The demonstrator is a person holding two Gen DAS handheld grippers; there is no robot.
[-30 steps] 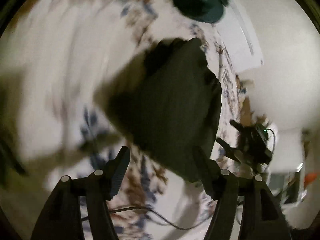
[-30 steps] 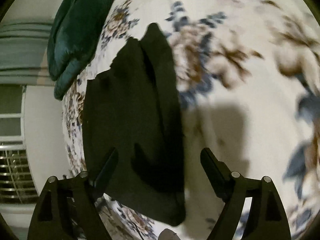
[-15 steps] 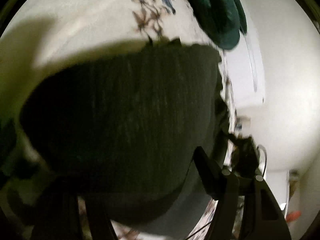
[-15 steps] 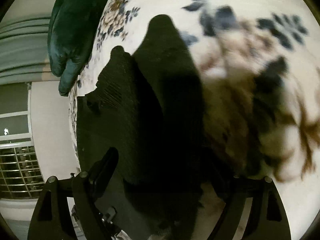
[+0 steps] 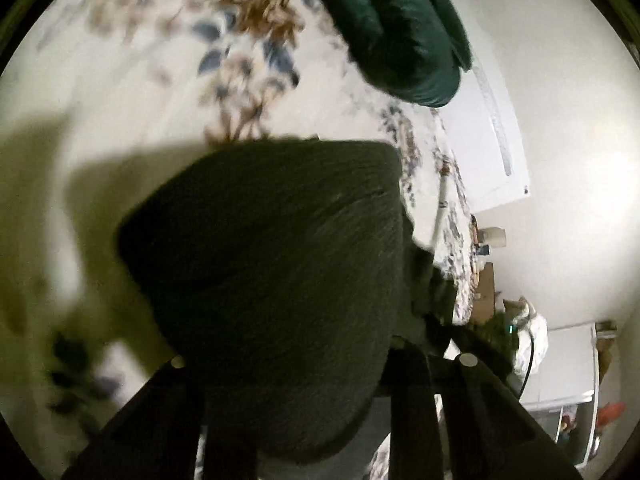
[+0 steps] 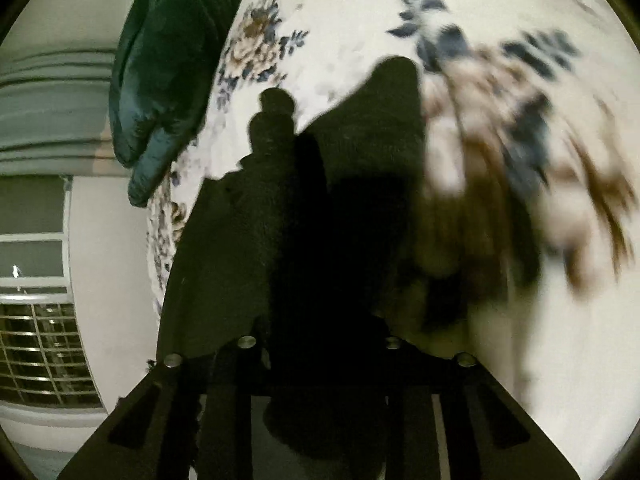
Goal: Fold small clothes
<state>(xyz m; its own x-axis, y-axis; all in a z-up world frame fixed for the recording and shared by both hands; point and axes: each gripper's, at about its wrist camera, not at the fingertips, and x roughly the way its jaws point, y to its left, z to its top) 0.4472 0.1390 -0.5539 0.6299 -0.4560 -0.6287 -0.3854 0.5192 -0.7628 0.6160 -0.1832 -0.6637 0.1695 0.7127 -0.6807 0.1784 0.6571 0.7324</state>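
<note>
The left claw (image 5: 296, 412) has just been closing, and the near edge of the dark cloth (image 5: 280, 240) is pinched between its jaws. The right claw (image 6: 320, 392) has just been closing too, and the same dark cloth (image 6: 248, 248) is pinched in it (its tips are lost in the dark fabric). The cloth is spread on the flowered bed sheet (image 5: 120, 80), close to the bed's edge, and reaches away from both claws. A dark green pillow (image 5: 400, 28) is seen farther back on the bed, apart from the cloth.

The step in hand looks like the grab before a fold. Next, the pinched edge will likely need to be lifted and carried over to the far edge, with both claws kept level so the cloth is not twisted. It can then be laid down flat and let go.
</note>
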